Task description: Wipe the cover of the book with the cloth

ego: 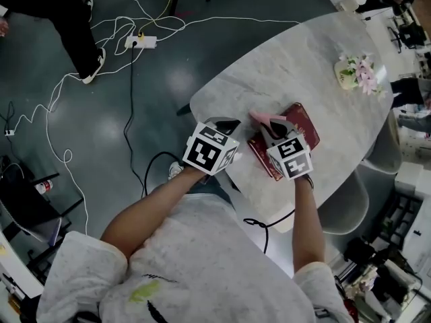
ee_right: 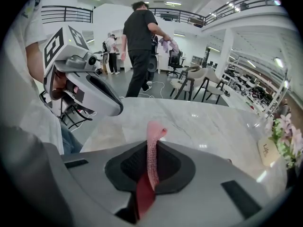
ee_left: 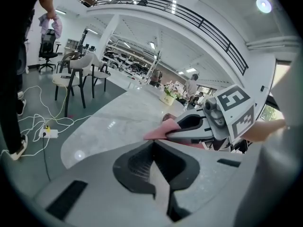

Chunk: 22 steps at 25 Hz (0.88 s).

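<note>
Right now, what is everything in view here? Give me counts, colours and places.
table: one, pale marble, oval, centre of the head view
book: one, red, lying on the table's near side
cloth: one, pink, held over the book
flowers: one bunch, pink, in a pale pot at the table's far end
chairs: two, pale, at the table's right side
power strip: one, white, on the dark floor
cables: several, white, trailing across the floor
bystander: one, in black, upper left
left gripper: grey, jaws together, empty, left of the book
right gripper: grey, jaws shut on the cloth
</note>
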Motion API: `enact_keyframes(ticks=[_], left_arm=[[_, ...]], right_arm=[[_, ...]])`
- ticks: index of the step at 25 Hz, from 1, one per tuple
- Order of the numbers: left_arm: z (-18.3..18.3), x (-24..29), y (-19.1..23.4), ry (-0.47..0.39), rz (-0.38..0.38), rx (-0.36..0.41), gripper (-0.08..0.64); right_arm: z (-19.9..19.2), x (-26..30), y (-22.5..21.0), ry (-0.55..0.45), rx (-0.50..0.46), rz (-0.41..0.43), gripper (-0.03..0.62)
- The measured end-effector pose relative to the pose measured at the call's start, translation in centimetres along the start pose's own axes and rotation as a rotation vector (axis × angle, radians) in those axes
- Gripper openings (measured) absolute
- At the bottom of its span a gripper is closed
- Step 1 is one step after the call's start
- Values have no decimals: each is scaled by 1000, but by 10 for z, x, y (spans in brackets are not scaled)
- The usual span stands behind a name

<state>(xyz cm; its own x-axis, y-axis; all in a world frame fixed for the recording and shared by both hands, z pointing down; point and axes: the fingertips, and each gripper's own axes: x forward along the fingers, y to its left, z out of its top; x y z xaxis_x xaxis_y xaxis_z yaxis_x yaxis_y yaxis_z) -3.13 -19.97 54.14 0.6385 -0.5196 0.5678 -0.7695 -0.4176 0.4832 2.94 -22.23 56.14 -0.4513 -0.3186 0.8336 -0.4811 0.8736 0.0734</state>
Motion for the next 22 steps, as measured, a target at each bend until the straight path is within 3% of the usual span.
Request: enact_keyframes(ticks=[22], left_arm=[[-20, -37, 2, 0, -23, 34, 6]], right_arm=[[5, -2, 41, 1, 34, -28, 20]])
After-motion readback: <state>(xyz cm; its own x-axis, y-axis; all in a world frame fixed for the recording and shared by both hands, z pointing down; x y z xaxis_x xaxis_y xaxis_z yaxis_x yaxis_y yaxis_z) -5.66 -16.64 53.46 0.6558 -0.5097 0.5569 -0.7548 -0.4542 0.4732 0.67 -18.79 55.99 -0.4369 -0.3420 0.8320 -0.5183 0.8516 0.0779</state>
